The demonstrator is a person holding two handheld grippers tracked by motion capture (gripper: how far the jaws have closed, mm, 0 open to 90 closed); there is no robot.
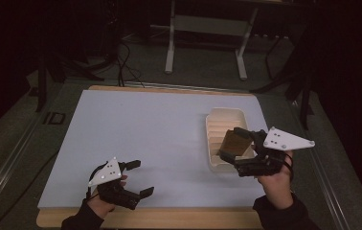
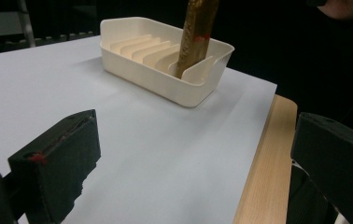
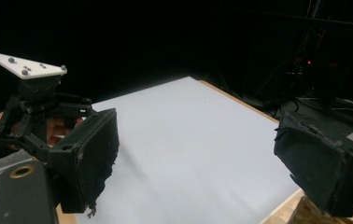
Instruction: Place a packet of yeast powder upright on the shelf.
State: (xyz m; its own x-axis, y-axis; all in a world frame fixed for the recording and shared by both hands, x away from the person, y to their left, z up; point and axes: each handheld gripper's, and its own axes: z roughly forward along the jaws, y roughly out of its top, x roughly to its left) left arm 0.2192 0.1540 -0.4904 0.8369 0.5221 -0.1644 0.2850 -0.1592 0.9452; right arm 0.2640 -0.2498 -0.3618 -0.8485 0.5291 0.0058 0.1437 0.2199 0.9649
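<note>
A cream slotted rack (image 1: 224,113) sits on the right side of the white mat (image 1: 160,139). A flat brown slab (image 1: 234,143) stands upright in one of its near slots, also seen from the left gripper view as the brown slab (image 2: 194,39) in the rack (image 2: 156,80). My right gripper (image 1: 231,143) is open, one jaw on each side of the slab, pads apart from it. In the right gripper view the gripper (image 3: 198,144) gapes wide, with a bit of the slab (image 3: 305,214) under its right jaw. My left gripper (image 1: 141,178) (image 2: 198,135) rests open near the front left with nothing between its jaws.
The mat lies on a wooden table whose bare front edge (image 1: 169,218) runs along the person's side. Behind the table stand a white-legged frame (image 1: 205,28) and floor cables (image 1: 124,62). The surroundings are dark. The left gripper (image 3: 39,116) shows far off in the right gripper view.
</note>
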